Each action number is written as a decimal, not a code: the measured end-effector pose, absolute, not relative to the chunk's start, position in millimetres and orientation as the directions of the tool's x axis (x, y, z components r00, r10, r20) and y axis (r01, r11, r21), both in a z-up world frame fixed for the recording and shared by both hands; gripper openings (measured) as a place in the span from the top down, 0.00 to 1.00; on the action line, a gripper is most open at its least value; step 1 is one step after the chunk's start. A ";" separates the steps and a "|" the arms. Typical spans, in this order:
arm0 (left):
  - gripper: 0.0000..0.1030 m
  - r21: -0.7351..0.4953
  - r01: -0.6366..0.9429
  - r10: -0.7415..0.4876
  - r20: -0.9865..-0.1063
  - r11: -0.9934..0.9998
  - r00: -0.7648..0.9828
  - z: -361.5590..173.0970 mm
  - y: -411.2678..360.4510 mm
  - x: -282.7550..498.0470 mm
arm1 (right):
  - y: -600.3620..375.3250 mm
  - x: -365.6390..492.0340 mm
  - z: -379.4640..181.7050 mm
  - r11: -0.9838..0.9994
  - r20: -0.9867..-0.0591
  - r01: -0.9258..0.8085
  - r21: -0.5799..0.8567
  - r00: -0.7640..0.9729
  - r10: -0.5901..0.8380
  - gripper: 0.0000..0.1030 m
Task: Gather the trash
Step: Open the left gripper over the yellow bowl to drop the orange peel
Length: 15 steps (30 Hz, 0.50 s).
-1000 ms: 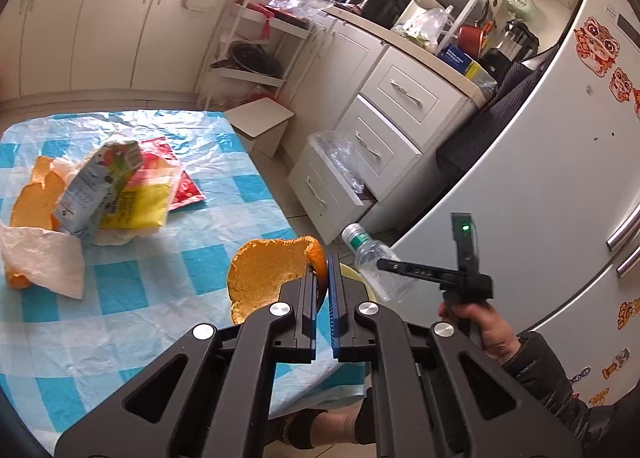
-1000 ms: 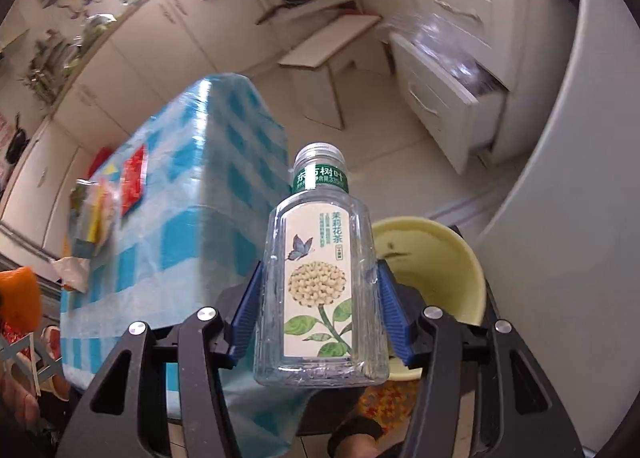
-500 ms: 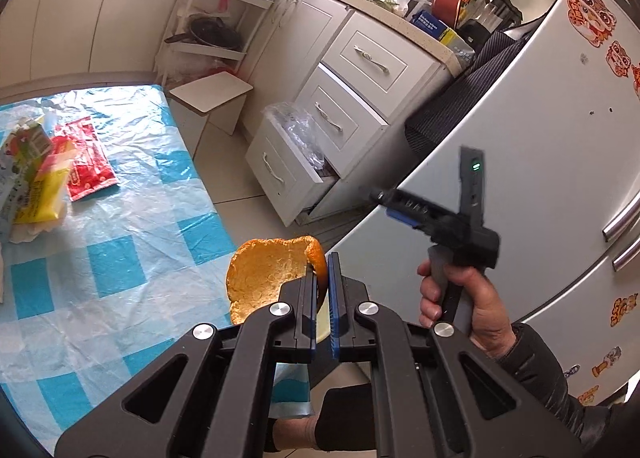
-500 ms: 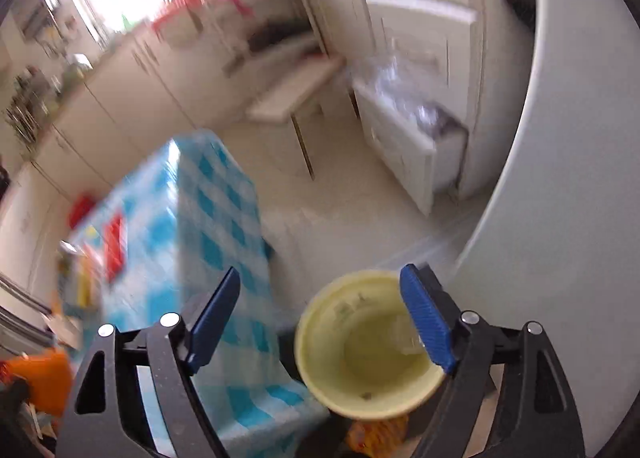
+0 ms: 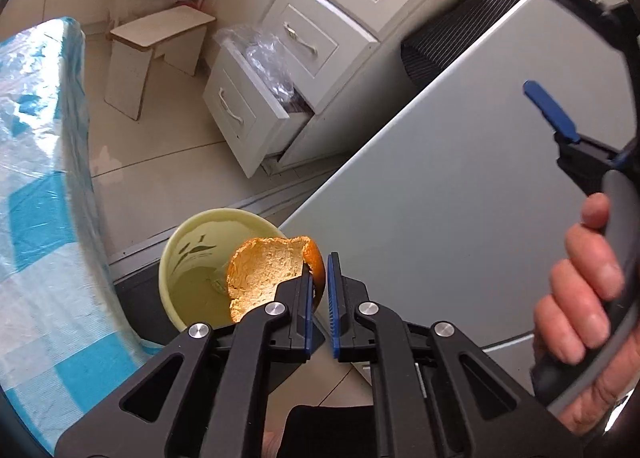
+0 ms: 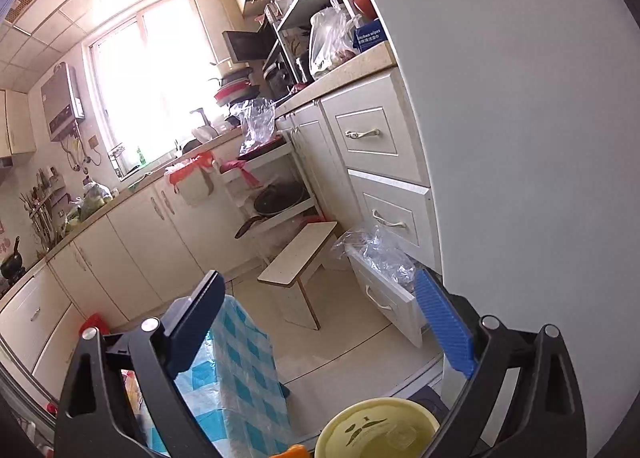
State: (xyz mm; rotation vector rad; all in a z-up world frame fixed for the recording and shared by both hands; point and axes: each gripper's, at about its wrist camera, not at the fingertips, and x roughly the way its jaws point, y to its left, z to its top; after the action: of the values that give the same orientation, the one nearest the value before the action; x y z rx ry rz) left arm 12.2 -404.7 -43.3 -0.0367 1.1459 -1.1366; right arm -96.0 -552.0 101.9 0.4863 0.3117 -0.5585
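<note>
My left gripper (image 5: 318,270) is shut on a curved piece of orange peel (image 5: 264,274) and holds it just over the pale yellow bin (image 5: 176,258) on the floor. The bin stands between the table and the fridge. My right gripper (image 6: 318,282) is lifted above the bin (image 6: 340,430); its jaws are opening wide and nothing is between them. A clear bottle lies faintly visible inside the bin (image 6: 400,438). In the left wrist view, a hand holds the right gripper (image 5: 534,33) at the right edge.
The table with a blue checked cloth (image 5: 36,217) is on the left and the grey fridge (image 5: 460,177) on the right. An open drawer stuffed with plastic bags (image 5: 256,97) and a low wooden stool (image 5: 160,29) stand on the floor beyond the bin.
The right gripper let go of the clear bottle over the bin, opened wide and swung upward. The left gripper carried the peel from above the table to above the bin.
</note>
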 end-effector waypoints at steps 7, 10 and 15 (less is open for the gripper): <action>0.54 -0.519 0.637 -0.650 -0.759 0.570 -0.037 -72.3 -432.3 13.9 | -553.0 -90.5 100.7 0.754 -0.417 0.552 0.355 0.815 -0.401 0.10; 0.44 -0.498 0.650 -0.645 -0.764 0.573 -0.017 -66.6 -426.8 14.4 | -553.1 -92.0 99.8 0.747 -0.421 0.552 0.370 0.816 -0.395 0.10; 0.39 -0.508 0.662 -0.658 -0.753 0.550 -0.031 -53.3 -416.5 16.1 | -547.4 -89.8 98.7 0.746 -0.426 0.551 0.373 0.816 -0.390 0.10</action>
State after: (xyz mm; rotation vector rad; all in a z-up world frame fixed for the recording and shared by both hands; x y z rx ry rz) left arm 16.1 -416.5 -53.3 0.0048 1.2034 -1.0579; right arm -89.8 -547.4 98.7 0.5092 0.3346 -0.5255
